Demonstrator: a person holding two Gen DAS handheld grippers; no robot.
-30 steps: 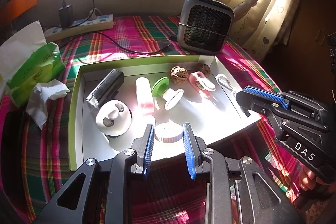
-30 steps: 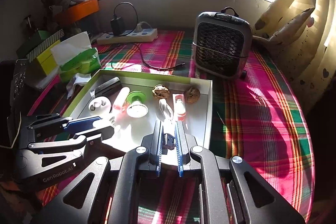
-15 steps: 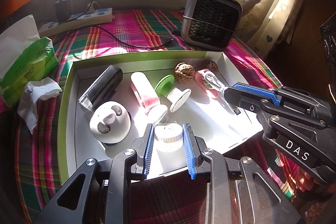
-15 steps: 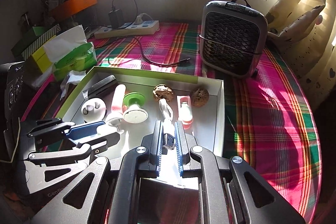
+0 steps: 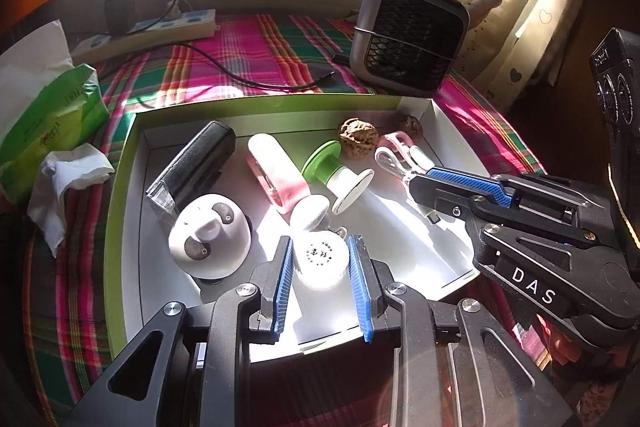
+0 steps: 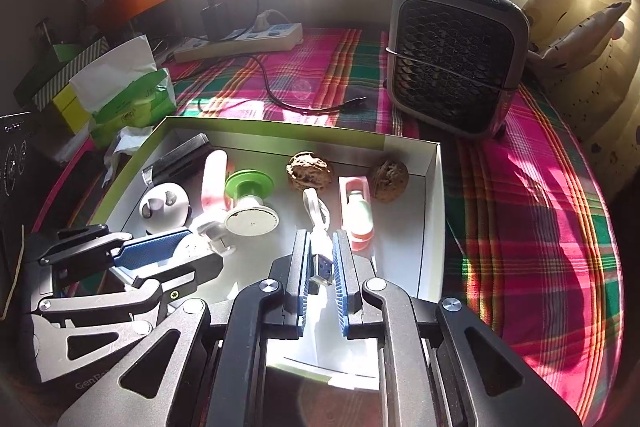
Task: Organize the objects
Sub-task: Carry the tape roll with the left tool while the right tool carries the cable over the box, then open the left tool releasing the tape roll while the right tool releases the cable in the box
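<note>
A green-rimmed white box [image 5: 120, 195] [image 6: 434, 211] holds several small items. My left gripper [image 5: 321, 259] is shut on a small white round jar [image 5: 320, 259] over the box's near part. My right gripper [image 6: 320, 259] is shut on a small USB connector [image 6: 321, 269] with a white loop strap [image 6: 316, 211], low over the box's right part. It also shows in the left wrist view [image 5: 416, 183]. In the box lie a black case [image 5: 196, 163], a white round device [image 5: 210, 241], a pink tube [image 5: 276, 175], a green-and-white spool [image 5: 336, 173], a pink clip [image 6: 356, 211] and two walnuts [image 6: 310, 171] [image 6: 388, 179].
A grey fan heater [image 6: 456, 63] stands behind the box on the plaid cloth [image 6: 540, 207]. A power strip [image 5: 152, 35] with a black cable [image 5: 248, 75] lies at the back. A green tissue pack [image 5: 48, 119] and crumpled tissue [image 5: 64, 179] lie left of the box.
Both grippers have moved forward over the box, each with its item held. The white jar and the USB connector now sit further inside the box.
</note>
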